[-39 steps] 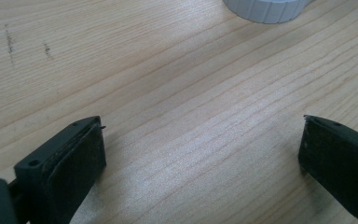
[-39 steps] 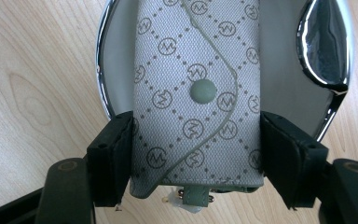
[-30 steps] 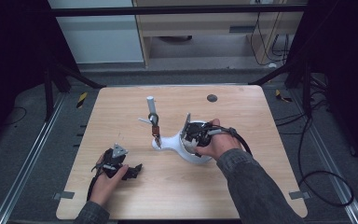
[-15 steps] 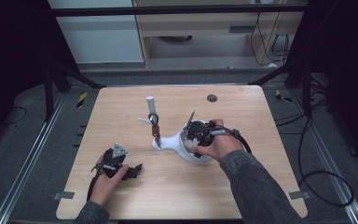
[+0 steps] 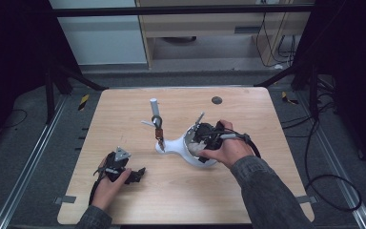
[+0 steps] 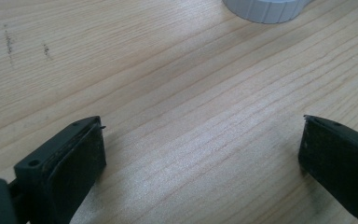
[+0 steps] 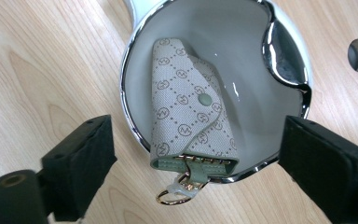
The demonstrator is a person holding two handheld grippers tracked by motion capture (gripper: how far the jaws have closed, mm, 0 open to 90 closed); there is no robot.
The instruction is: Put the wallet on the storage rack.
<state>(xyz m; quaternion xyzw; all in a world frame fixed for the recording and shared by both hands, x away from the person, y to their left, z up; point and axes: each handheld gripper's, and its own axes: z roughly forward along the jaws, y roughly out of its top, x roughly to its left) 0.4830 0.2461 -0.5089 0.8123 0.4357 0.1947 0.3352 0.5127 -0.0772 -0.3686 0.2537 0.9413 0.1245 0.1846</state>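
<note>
Key pouch (image 7: 191,112): monogram-patterned, pale green trim and snap, gold ring at its lower end; lies in the white chrome-rimmed dish (image 7: 261,74), ring end overhanging the rim onto the wooden table (image 5: 248,200).

Right gripper (image 7: 196,149): above the dish, jaws just been opening, now spread either side of the pouch, pads clear of it.

Left gripper (image 6: 200,149): low over bare tabletop near the front left, jaws spread wide, nothing between them.

White stand (image 5: 156,125): upright, just beside the dish.
</note>
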